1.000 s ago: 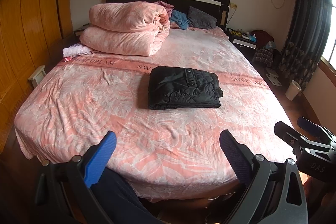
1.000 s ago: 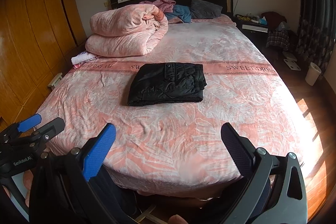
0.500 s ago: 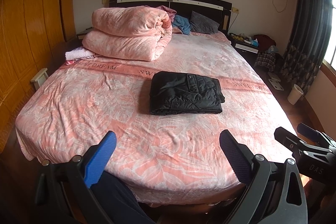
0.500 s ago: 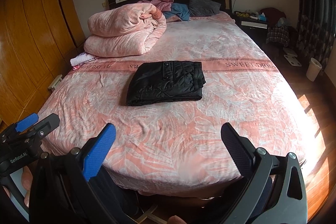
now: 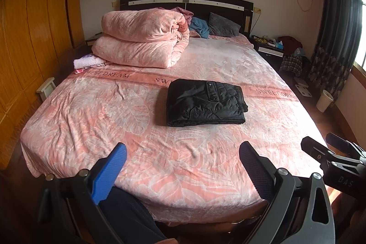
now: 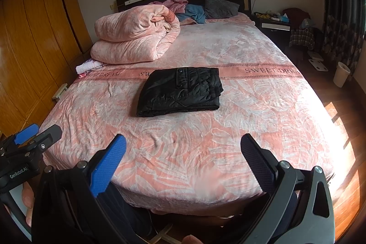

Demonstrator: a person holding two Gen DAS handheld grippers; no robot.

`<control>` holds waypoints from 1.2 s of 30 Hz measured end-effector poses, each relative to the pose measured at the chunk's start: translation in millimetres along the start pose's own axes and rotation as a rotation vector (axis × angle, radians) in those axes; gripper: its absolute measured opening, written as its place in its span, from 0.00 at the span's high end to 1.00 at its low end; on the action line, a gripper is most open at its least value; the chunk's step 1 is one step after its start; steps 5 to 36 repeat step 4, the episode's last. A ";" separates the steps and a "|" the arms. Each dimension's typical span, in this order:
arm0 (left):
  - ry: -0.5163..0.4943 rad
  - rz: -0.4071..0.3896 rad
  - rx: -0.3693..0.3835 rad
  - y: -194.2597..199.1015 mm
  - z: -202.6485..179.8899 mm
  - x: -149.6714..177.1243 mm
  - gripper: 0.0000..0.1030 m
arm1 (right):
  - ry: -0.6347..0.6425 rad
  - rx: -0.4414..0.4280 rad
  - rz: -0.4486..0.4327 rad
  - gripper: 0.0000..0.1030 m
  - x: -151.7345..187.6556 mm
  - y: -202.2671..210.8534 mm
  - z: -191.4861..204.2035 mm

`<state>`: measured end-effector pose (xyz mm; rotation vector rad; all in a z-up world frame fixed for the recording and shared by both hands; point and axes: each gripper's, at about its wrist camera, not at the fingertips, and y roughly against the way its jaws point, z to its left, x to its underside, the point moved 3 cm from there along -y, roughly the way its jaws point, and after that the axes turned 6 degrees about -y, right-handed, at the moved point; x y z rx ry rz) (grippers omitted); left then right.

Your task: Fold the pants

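The left gripper (image 5: 181, 160) is hanging at the foot of the bed with its jaws spread wide and nothing between them. The right gripper (image 6: 183, 152) is hovering there too, likewise spread and empty, well apart from the pants (image 6: 180, 90). In the left view the right gripper is showing at the right edge; in the right view the left gripper is showing at the left edge.

The bed (image 5: 128, 125) is wearing a pink leaf-patterned cover with a band reading "SWEET DREAM" running across it. The pants (image 5: 205, 104) are lying folded into a black rectangle near the middle of the bed, their far edge touching that band. A folded pink quilt (image 5: 144, 38) is sitting toward the head on the left, with a small white cloth (image 5: 88, 61) just beside it. Pillows (image 5: 223, 25) are leaning against the dark headboard (image 5: 187, 0).

A wooden wardrobe (image 5: 29, 22) is lining the left wall. A nightstand (image 6: 274, 24) is standing right of the headboard, dark curtains (image 5: 336, 38) are hanging by the window, and a white bin (image 6: 340, 73) is sitting on the wooden floor (image 6: 343, 186), where sunlight is falling.
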<state>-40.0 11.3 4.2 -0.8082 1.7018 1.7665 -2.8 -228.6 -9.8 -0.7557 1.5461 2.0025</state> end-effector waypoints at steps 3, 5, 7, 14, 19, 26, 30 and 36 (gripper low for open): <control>-0.001 0.001 0.004 -0.2 0.2 -0.3 0.04 | 0.000 0.000 0.001 0.03 0.0 0.0 -0.1; -0.002 0.000 0.001 -0.2 0.2 -0.6 0.04 | 0.001 0.000 0.002 0.03 -0.2 0.0 -0.6; -0.002 0.000 0.001 -0.2 0.2 -0.6 0.04 | 0.001 0.000 0.002 0.03 -0.2 0.0 -0.6; -0.002 0.000 0.001 -0.2 0.2 -0.6 0.04 | 0.001 0.000 0.002 0.03 -0.2 0.0 -0.6; -0.002 0.000 0.001 -0.2 0.2 -0.6 0.04 | 0.001 0.000 0.002 0.03 -0.2 0.0 -0.6; -0.002 0.000 0.001 -0.2 0.2 -0.6 0.04 | 0.001 0.000 0.002 0.03 -0.2 0.0 -0.6; -0.002 0.000 0.001 -0.2 0.2 -0.6 0.04 | 0.001 0.000 0.002 0.03 -0.2 0.0 -0.6; -0.002 0.000 0.001 -0.2 0.2 -0.6 0.04 | 0.001 0.000 0.002 0.03 -0.2 0.0 -0.6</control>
